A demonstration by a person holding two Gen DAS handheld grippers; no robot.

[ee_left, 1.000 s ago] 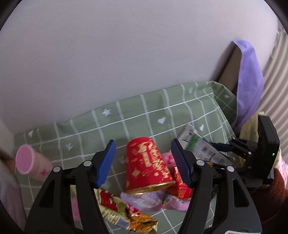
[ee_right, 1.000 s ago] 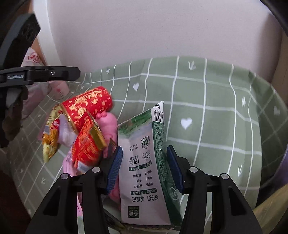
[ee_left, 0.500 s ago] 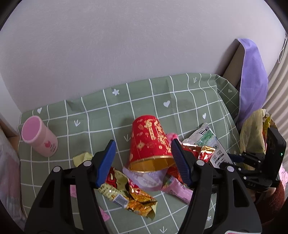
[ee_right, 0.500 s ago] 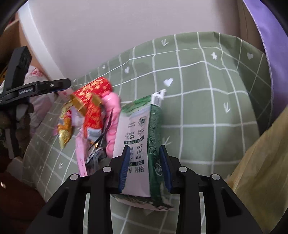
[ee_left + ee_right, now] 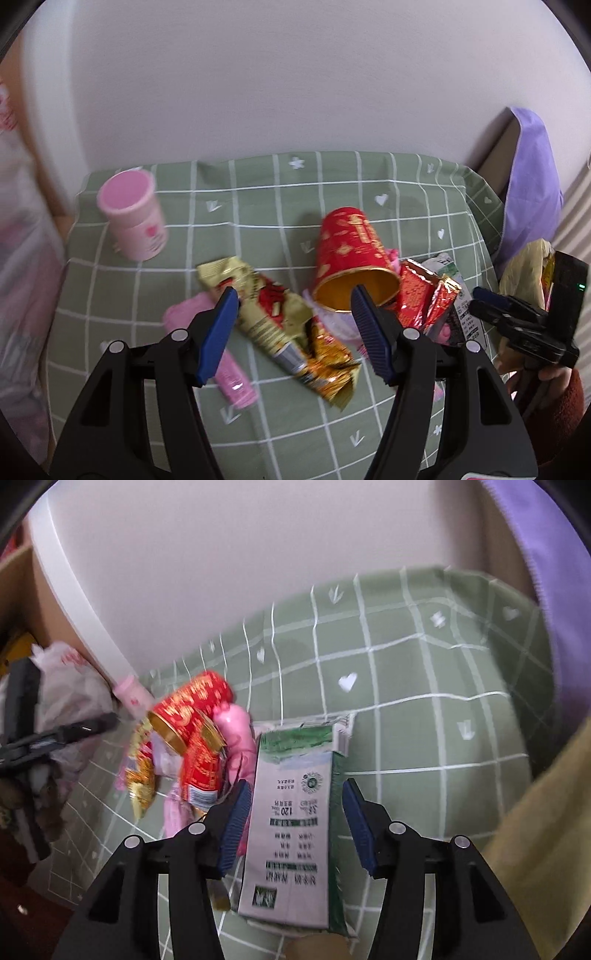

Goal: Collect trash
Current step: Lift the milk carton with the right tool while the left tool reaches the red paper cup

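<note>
Trash lies on a green checked cloth [image 5: 332,192]. A red and gold paper cup [image 5: 351,254] lies on its side, with a gold and red wrapper [image 5: 288,325], pink wrappers [image 5: 229,376] and a red packet [image 5: 424,299] around it. My left gripper [image 5: 295,332] is open above the gold wrapper and the cup's mouth. In the right wrist view my right gripper [image 5: 295,812] is open, its fingers either side of a green and white carton [image 5: 295,823] with a small gap on each side. The cup [image 5: 192,709] lies left of the carton.
A pink cylindrical container [image 5: 133,218] stands at the back left of the cloth. A purple cloth [image 5: 532,184] hangs over a board at the right. A yellowish bag [image 5: 528,269] sits at the right edge. A white wall runs behind.
My right gripper's fingers, shut on the carton half a second ago, now stand apart from it. My left gripper has pulled back and shifted left, now over the gold wrapper.
</note>
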